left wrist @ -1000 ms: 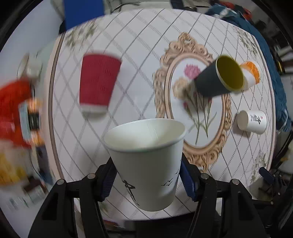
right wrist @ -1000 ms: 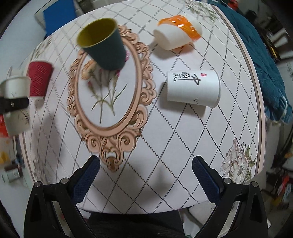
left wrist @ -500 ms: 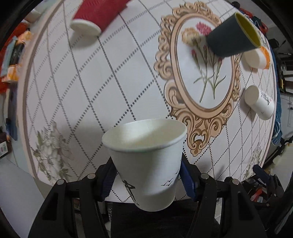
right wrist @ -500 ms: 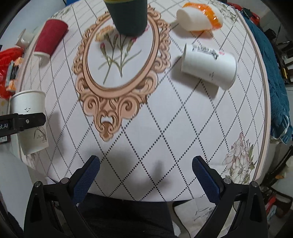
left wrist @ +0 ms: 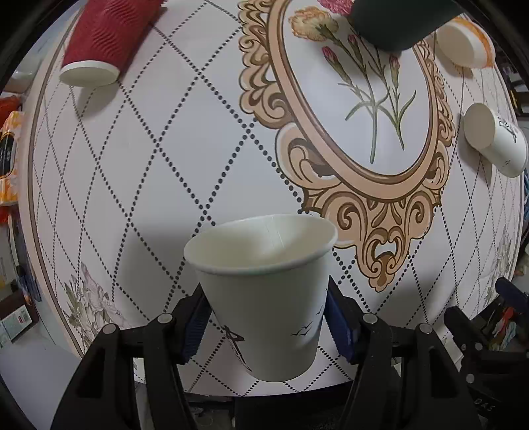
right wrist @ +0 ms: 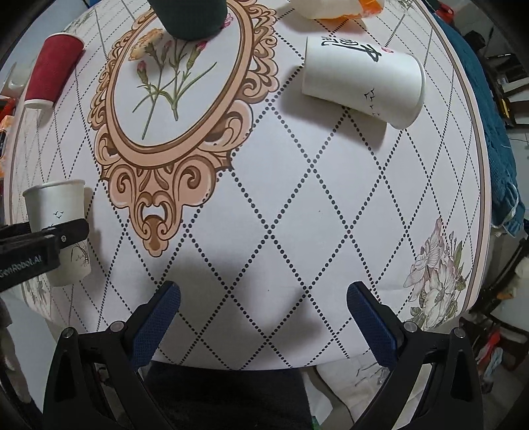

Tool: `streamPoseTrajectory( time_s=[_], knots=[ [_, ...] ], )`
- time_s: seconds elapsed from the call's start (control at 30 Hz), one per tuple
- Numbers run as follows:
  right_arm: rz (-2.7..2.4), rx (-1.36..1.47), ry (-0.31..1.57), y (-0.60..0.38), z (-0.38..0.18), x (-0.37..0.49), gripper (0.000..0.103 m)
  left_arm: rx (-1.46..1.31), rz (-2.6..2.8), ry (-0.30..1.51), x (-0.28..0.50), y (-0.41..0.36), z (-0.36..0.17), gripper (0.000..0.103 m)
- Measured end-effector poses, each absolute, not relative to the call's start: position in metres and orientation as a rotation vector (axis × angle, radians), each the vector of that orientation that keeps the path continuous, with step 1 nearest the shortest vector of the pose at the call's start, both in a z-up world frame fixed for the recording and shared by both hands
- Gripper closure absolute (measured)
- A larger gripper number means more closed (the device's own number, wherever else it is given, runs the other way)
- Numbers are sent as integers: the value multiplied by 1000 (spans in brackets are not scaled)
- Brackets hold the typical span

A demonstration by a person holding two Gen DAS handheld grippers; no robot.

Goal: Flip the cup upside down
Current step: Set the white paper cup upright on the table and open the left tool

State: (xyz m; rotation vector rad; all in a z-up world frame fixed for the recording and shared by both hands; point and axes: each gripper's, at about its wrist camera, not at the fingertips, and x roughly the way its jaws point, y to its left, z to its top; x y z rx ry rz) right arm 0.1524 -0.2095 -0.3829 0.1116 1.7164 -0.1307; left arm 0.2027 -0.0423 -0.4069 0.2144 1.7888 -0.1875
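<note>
My left gripper (left wrist: 264,324) is shut on a white paper cup (left wrist: 264,297) with small black birds printed on it. The cup is upright, mouth up, held over the near left part of the table. The right wrist view shows the same cup (right wrist: 56,205) at the far left, with the left gripper's black fingers (right wrist: 69,233) clamped round its lower half. My right gripper (right wrist: 263,317) is open and empty above the table's near edge.
A red ribbed cup (left wrist: 102,43) lies on its side at the far left. A dark green cup (right wrist: 190,16) stands on the floral oval. A white cup with black script (right wrist: 363,82) and an orange-and-white cup (left wrist: 466,44) lie on their sides at the right. The round table (right wrist: 297,198) edge is near.
Both grippers have moved in lower over the table. The left gripper still holds the white cup upright. The right gripper has stayed open.
</note>
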Motion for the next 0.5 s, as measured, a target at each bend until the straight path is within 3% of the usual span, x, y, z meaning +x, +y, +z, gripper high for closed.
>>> streamPoseTrajectory(
  time_s=[0.3, 0.4, 0.5],
  knots=[
    [-156, 135, 1708, -214, -384, 161, 1, 169, -183, 1805, 209, -41, -418, 40],
    [-162, 137, 1703, -216, -383, 163, 1, 159, -176, 1829, 213, -36, -425, 20],
    [-168, 144, 1701, -218, -382, 164, 1, 151, -175, 1825, 219, -24, -429, 16]
  ],
)
